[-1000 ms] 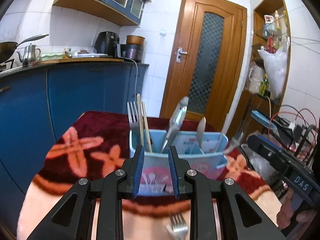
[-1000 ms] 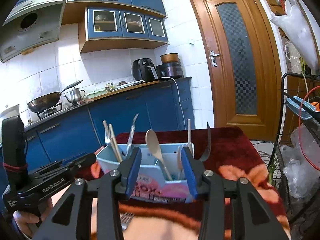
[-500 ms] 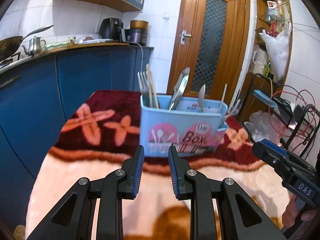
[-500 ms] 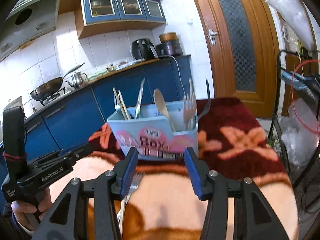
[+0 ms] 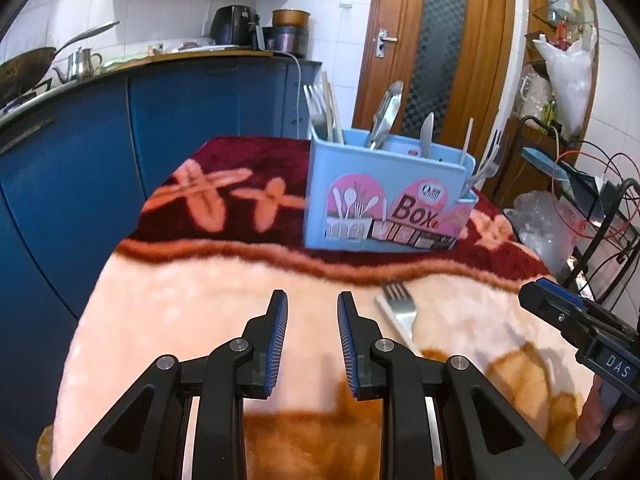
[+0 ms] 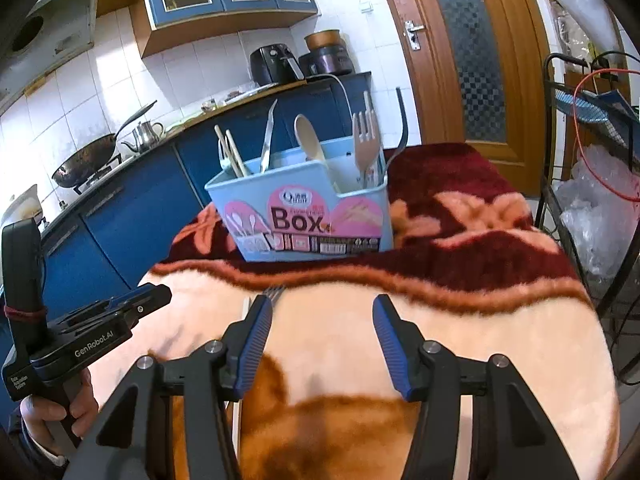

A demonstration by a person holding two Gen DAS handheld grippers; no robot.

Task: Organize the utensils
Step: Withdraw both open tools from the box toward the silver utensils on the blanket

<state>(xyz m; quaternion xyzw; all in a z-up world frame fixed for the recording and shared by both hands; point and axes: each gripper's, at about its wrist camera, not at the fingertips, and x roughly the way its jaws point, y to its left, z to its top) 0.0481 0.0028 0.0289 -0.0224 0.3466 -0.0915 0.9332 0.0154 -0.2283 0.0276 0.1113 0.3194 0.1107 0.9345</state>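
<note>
A light blue utensil box (image 5: 384, 200) (image 6: 308, 208) stands on the dark red part of the blanket. It holds forks, chopsticks, tongs and a wooden spoon. A metal fork (image 5: 400, 312) lies on the pink part, just right of my left gripper (image 5: 312, 298). That gripper's jaws stand a narrow gap apart with nothing between them. In the right wrist view only the fork's tines (image 6: 274, 291) show, behind the left finger of my right gripper (image 6: 322, 300). Its jaws are opening and nothing is between them. Both grippers hover short of the box.
The blanket-covered table (image 5: 200, 292) drops off at the left towards blue kitchen cabinets (image 5: 80, 160). A wire rack (image 6: 592, 200) with plastic bags stands at the right. A wooden door (image 5: 436, 48) is behind the box. A hand (image 6: 48, 408) holds the left gripper's handle.
Both grippers have drawn back from the box and tipped downward. The right jaws have widened. The fork now lies ahead and to the right of the left gripper.
</note>
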